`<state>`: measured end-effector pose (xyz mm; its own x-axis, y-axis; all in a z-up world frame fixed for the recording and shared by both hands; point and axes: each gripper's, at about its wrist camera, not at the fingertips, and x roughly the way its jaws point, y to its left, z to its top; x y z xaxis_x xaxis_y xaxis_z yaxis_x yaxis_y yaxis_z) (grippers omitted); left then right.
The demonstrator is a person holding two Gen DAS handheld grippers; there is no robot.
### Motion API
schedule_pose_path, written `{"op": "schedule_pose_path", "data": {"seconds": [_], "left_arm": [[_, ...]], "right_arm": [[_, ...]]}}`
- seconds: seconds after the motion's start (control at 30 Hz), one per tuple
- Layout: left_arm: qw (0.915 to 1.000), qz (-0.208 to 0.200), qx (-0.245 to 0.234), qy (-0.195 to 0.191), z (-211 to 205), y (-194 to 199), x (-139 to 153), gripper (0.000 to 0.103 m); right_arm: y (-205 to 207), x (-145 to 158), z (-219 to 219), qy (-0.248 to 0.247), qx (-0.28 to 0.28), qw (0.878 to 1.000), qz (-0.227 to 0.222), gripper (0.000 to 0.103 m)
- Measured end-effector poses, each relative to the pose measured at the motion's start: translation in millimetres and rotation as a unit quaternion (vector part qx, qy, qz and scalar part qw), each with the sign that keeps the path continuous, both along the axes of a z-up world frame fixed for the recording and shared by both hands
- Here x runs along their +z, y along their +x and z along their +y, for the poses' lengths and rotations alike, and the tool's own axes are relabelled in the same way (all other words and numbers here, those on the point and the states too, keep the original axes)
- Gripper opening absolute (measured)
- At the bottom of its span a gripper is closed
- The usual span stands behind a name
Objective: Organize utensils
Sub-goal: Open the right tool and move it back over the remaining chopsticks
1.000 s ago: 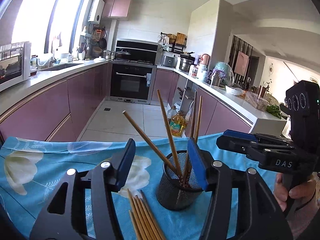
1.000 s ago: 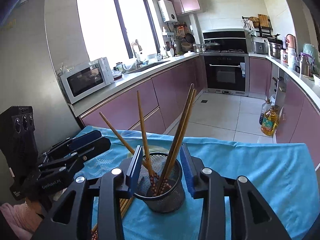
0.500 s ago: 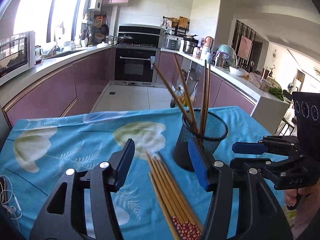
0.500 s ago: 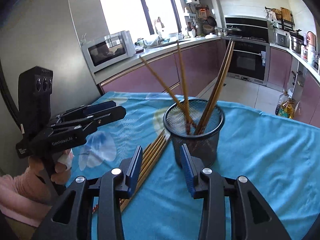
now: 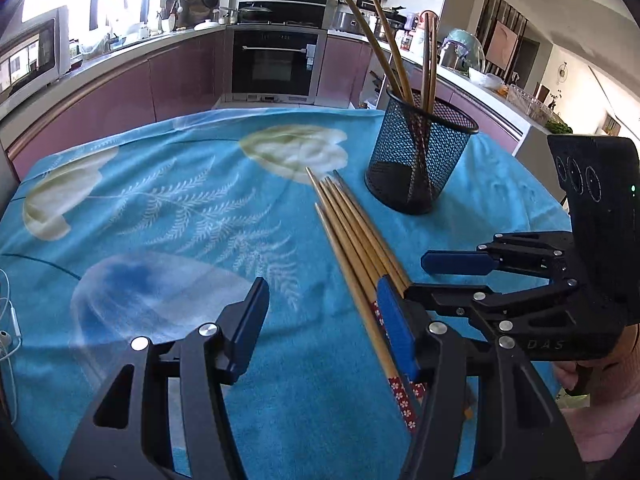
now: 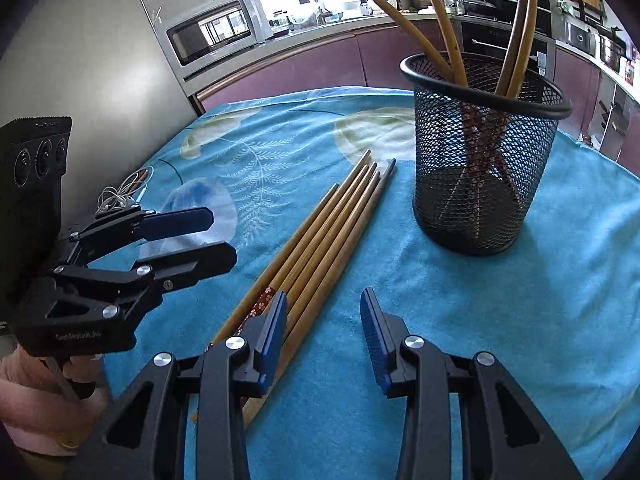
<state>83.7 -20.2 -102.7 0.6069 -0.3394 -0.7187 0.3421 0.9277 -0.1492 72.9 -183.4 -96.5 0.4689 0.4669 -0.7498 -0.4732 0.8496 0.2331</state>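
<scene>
Several wooden chopsticks (image 5: 352, 232) (image 6: 320, 248) lie side by side on the blue cloth, their patterned red ends toward me. A black mesh cup (image 5: 420, 156) (image 6: 480, 152) stands upright beyond them and holds several more chopsticks. My left gripper (image 5: 324, 320) hangs open over the cloth, its right finger just above the bundle's near end, nothing between the pads. My right gripper (image 6: 324, 320) is open too; its left finger sits over the bundle's right side. Each gripper shows in the other's view, the right one (image 5: 460, 276) and the left one (image 6: 200, 236) both open.
The table under the blue floral cloth (image 5: 168, 208) ends at a far edge with kitchen floor and purple cabinets behind. A coil of white earphone cable (image 6: 120, 196) lies at the cloth's left edge. A microwave (image 6: 216, 28) stands on the counter. A hand (image 5: 600, 412) holds the right gripper.
Both grippers have dropped and tipped downward toward the cloth. The view has gone from level with the cup to looking down on the loose chopsticks. Neither jaw has changed its opening.
</scene>
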Motion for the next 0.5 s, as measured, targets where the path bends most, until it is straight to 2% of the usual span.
{"op": "schedule_pose_path", "data": {"seconds": [0.5], "left_arm": [[0.9994, 0.018, -0.03, 0.005, -11.3, -5.5, -11.3, 0.056]], "right_arm": [[-1.5, 1.3, 2.3, -0.029, -0.017, 0.999, -0.008, 0.036]]}}
